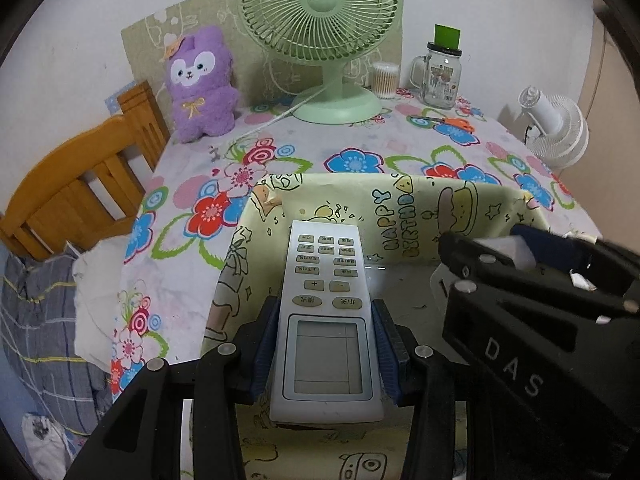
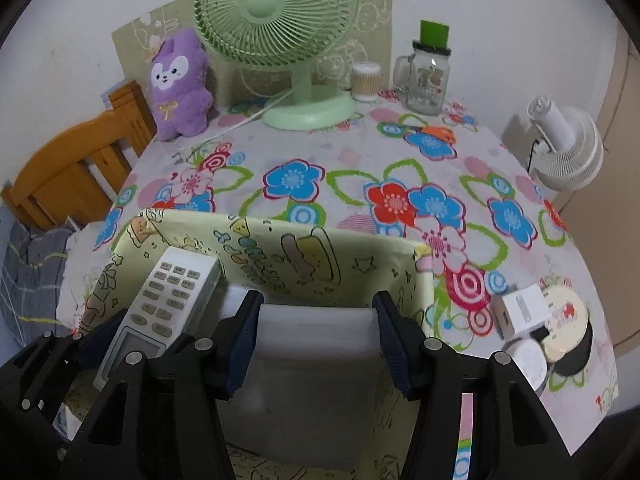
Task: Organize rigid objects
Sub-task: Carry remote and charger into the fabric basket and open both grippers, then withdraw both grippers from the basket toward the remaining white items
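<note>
L gripper (image 1: 326, 344): your jaws are clamped on the AC remote (image 1: 326, 320), lower centre of the left wrist view; its nose is tilted down into the box.
R gripper (image 2: 316, 336): pads pressed on both sides of a white translucent block (image 2: 316, 344), lower centre of the right wrist view; can't tell what the block is.
Box (image 1: 404, 204): yellow, cartoon-wrapped, open top, directly under both loads.
Risk 1: remote is held near its screen end, so the long button end could catch the box's far wall and twist in the pads as you lower it.
Risk 2: the grippers sit just beside each other, R one at right edge of the left view; they could knock together inside the box.
Risk 3: box looks light, so a nudge may slide it on the floral cloth (image 2: 360, 184).
Loose items: white charger (image 2: 518, 312) and a round gadget, lower right, outside the box.
Far: green desk fan (image 1: 320, 20), purple plush (image 1: 200, 84), glass mug-jar (image 1: 440, 76).
Text: "HAPPY BIRTHDA…" on box's inner wall; "DAS" on R gripper; remote labels too small to read.
</note>
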The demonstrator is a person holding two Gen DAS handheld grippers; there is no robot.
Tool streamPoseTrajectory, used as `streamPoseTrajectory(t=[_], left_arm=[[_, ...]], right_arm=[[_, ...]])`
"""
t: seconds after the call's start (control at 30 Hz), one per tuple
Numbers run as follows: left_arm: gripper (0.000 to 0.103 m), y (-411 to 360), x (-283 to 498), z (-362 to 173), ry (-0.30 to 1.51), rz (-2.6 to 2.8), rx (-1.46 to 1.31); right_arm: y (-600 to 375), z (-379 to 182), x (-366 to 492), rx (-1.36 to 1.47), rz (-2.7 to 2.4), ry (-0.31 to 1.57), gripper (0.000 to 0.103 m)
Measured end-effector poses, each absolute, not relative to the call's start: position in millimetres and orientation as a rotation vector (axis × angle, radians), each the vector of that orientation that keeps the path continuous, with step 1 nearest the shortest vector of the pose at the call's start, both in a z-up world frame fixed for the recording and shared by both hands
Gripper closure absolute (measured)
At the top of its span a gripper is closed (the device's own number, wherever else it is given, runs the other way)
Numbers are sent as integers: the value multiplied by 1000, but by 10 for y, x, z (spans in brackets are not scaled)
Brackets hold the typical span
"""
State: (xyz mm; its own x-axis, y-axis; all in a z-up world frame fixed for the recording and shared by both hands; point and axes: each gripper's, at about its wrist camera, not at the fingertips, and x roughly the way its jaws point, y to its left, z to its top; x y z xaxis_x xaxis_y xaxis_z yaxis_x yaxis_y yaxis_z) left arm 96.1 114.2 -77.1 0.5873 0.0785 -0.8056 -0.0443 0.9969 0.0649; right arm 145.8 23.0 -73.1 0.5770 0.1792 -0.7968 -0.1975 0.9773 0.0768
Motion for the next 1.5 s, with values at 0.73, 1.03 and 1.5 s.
streamPoseTrajectory(t=[0.73, 1.03, 1.5], left_arm=[[11, 937, 772, -467, 875, 75, 47], [8, 745, 686, -370, 856, 45, 55], [6, 406, 661, -293, 846, 3, 63]], right_arm=[[138, -425, 1197, -102, 238, 856, 8], [-68, -314, 1081, -87, 224, 847, 8], [-434, -217, 1004, -74, 194, 823, 8]])
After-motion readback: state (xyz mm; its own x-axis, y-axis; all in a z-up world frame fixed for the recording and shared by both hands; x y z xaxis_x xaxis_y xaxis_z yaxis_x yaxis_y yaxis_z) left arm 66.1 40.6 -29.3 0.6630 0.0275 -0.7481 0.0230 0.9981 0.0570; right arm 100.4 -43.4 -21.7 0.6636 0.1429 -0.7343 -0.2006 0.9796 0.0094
